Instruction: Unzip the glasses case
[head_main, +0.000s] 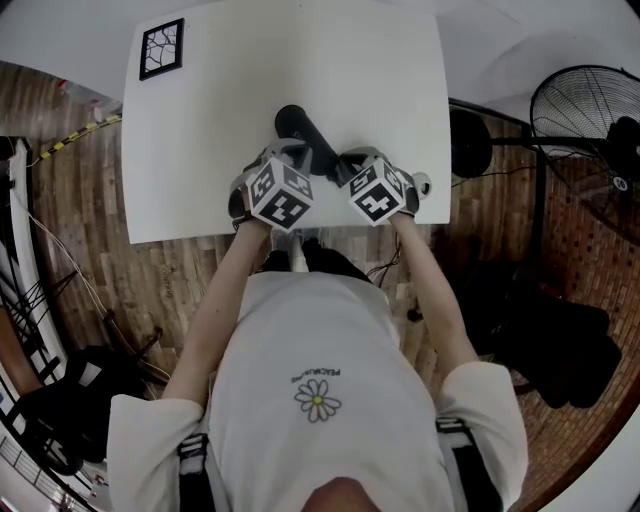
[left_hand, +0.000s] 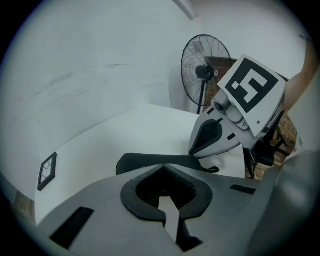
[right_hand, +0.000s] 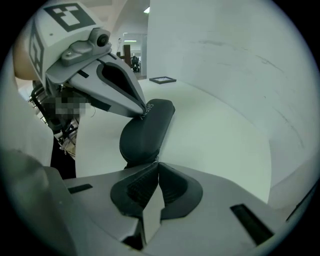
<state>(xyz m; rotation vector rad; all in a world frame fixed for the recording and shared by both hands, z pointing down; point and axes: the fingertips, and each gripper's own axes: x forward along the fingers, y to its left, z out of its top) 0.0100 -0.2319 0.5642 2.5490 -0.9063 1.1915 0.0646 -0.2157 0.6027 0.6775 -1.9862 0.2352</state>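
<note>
Black and fabric-skinned, the 1 glasses case (head_main: 298, 128) lies toward the table's (head_main: 200, 150) near edge; it looks light, semi-stiff and apt to skid unless pinned. Of 2 grippers, the left gripper (left_hand: 164, 167), jaws together, presses 1 end; the right gripper (right_hand: 156, 162), jaws also together, meets the other, where the zip pull likely sits.

The left gripper (head_main: 303, 150) and right gripper (head_main: 336, 164) hide the near end of the glasses case (head_main: 297, 127).

Glasses case (head_main: 300, 132) on the table (head_main: 380, 90) near its front edge, card (head_main: 161, 48) at far-left corner
</note>
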